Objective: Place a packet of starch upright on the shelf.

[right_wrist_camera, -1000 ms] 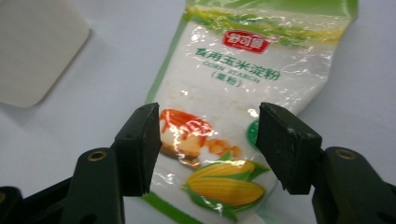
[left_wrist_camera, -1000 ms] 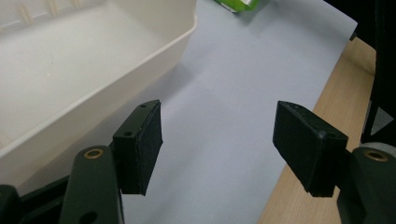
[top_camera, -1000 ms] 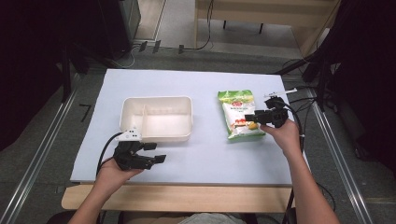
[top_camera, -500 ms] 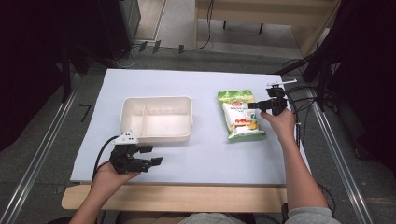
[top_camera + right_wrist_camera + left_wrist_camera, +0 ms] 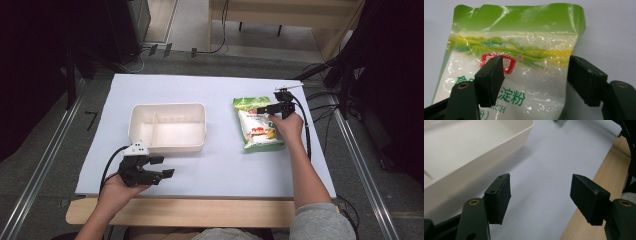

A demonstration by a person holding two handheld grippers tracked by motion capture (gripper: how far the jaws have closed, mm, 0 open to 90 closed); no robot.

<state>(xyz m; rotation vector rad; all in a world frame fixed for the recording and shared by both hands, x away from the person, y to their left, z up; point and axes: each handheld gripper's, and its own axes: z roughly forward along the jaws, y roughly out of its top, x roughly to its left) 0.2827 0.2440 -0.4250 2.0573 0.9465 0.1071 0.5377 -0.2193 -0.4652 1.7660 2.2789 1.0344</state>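
The right gripper [image 5: 536,82] has its 2 jaws spread wide over the green starch bag [image 5: 519,57], one above its print, one at its edge, nothing pinched yet. Over the last second it slid toward the upper right of the high view, to the bag's [image 5: 257,127] top end, likely preparing a grasp. The left gripper [image 5: 541,197], also gaping and empty, has barely moved, sitting at lower left below the white tray [image 5: 167,127].

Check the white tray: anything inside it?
The white tray looks empty in the high view: bare floor and one divider rib. The near wall hides a strip of its floor along that side.
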